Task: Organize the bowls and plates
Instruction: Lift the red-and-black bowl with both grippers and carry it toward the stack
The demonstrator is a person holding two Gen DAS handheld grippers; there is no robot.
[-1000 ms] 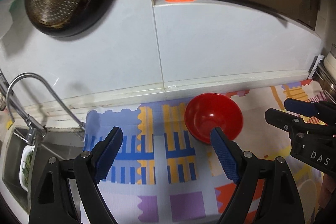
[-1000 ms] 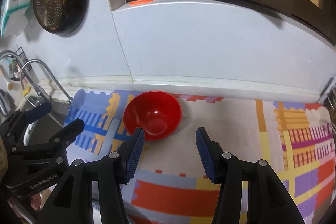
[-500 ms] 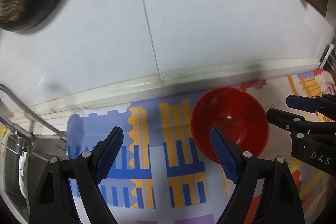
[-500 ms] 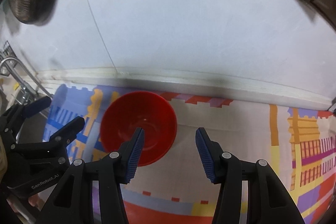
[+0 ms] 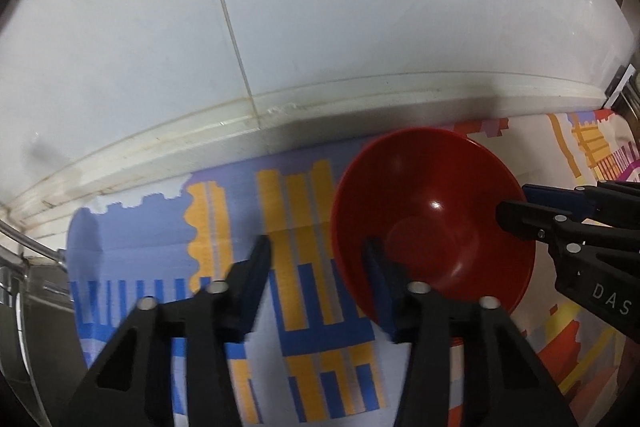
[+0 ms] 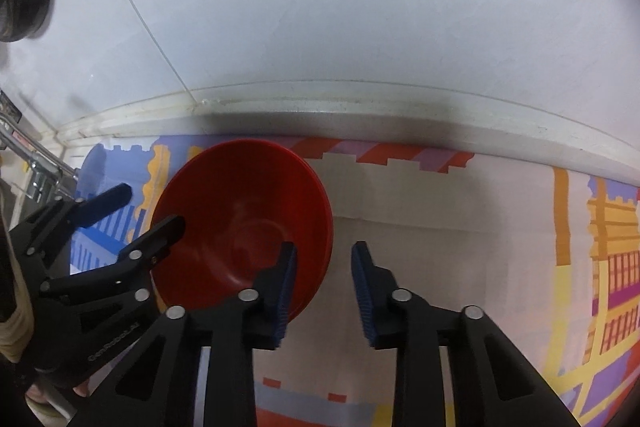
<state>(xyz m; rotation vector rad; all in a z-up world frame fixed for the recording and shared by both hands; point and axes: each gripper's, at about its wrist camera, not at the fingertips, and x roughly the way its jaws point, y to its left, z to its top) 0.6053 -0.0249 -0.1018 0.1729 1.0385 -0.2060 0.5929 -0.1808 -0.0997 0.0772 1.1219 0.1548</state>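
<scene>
Fingers (image 6: 286, 281) astride red bowl (image 6: 240, 227) rim — L+R

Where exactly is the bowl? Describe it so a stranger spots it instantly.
Start at the white tiled wall and drop to the patterned mat spread along its base. The bowl sits on the mat close to the wall, on the side nearer the sink, with a finger of each open gripper at its rim. It is the only plain glossy red, round thing; everything around it is flat printed stripes and blocks.
</scene>
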